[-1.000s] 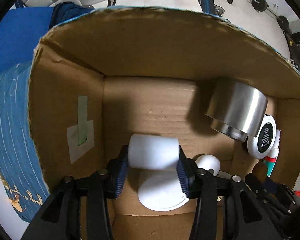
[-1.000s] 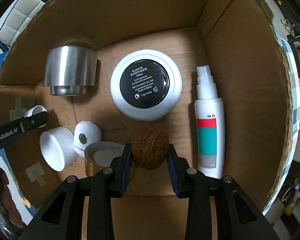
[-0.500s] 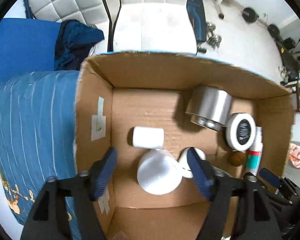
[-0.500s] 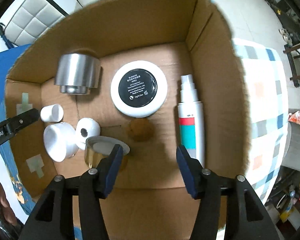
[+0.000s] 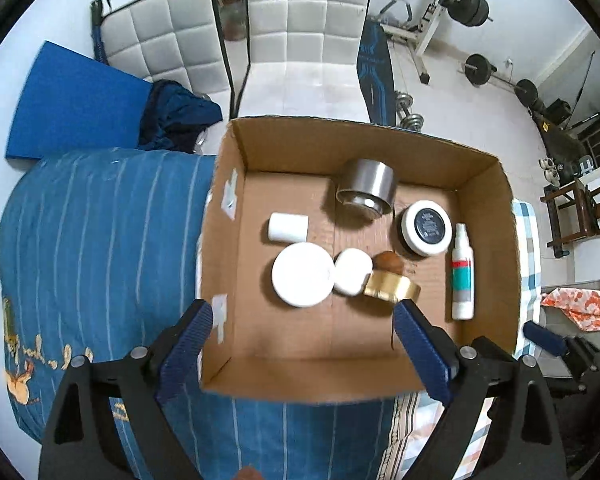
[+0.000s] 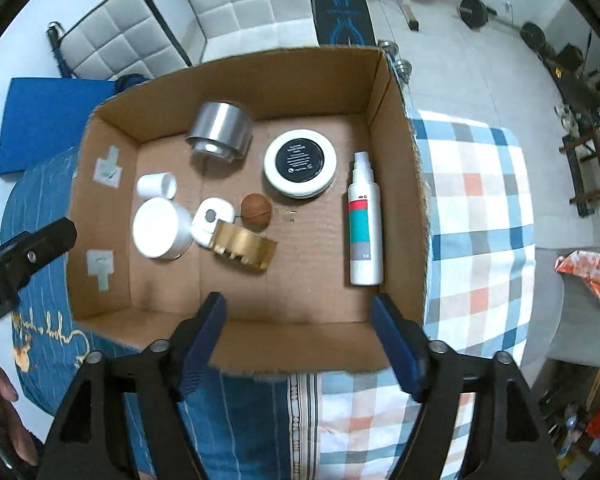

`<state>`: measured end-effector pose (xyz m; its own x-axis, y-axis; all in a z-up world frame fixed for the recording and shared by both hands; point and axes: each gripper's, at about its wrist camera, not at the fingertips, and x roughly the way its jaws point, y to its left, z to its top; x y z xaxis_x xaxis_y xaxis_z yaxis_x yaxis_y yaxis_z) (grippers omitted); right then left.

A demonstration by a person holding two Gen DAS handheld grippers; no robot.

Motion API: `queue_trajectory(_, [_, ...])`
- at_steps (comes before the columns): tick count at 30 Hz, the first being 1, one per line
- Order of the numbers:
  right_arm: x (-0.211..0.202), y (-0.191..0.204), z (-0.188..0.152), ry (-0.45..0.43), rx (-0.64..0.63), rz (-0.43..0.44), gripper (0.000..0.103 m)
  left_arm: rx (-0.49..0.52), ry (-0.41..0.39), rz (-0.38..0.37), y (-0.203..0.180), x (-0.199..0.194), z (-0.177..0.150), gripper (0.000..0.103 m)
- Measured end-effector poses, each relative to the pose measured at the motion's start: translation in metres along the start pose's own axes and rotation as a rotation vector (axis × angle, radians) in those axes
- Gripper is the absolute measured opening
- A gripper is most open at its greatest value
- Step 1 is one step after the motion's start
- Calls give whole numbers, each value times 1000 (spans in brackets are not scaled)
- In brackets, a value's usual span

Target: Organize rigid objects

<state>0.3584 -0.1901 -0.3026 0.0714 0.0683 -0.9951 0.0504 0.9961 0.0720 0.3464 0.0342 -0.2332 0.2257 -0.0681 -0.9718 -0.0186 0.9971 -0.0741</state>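
With both tools held above the near wall of the cardboard box, neither holds anything: the left gripper has its tongs wide apart, and the right gripper likewise.

Task status, judged from the present layout: every rigid object in view lies on the box floor.
- Far side: steel cup on its side; black-topped round jar to its right.
- Left: small white cap, and near of it the white round lid.
- Centre: white pierced knob, touching the gold ring; brown nut just beside both.
- Right wall: spray bottle, lying lengthwise.

No loose item is visible on the blue bedspread or the checked cloth, so the packing appears complete or nearly so; whether more objects wait out of frame cannot be told.

View differences: the right wrist view shows the hole in the knob, the notched edge of the gold ring and the checked cloth. The left wrist view shows the nut partly hidden behind the ring, and more of the bedspread.
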Motion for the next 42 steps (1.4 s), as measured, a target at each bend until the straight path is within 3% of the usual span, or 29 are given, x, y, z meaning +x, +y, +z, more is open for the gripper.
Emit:
queue_trajectory(6, [-30, 4, -29, -44, -30, -8, 101, -14, -43, 4, 0, -26, -30, 93])
queue_trajectory(18, [-103, -3, -79, -162, -34, 16, 101, -16, -159, 4, -11, -108, -86, 93])
queue_trajectory(32, [-212, -18, -175, -280, -17, 112, 101, 13, -251, -26, -31, -194, -157, 95])
queue_trajectory(34, [-224, -18, -190, -299, -21, 114, 101, 25, -269, -12, -35, -204, -167, 99])
queue_trajectory(42, [-259, -13, -224, -353, -71, 102, 101, 42, -347, 32, -39, -241, -194, 100])
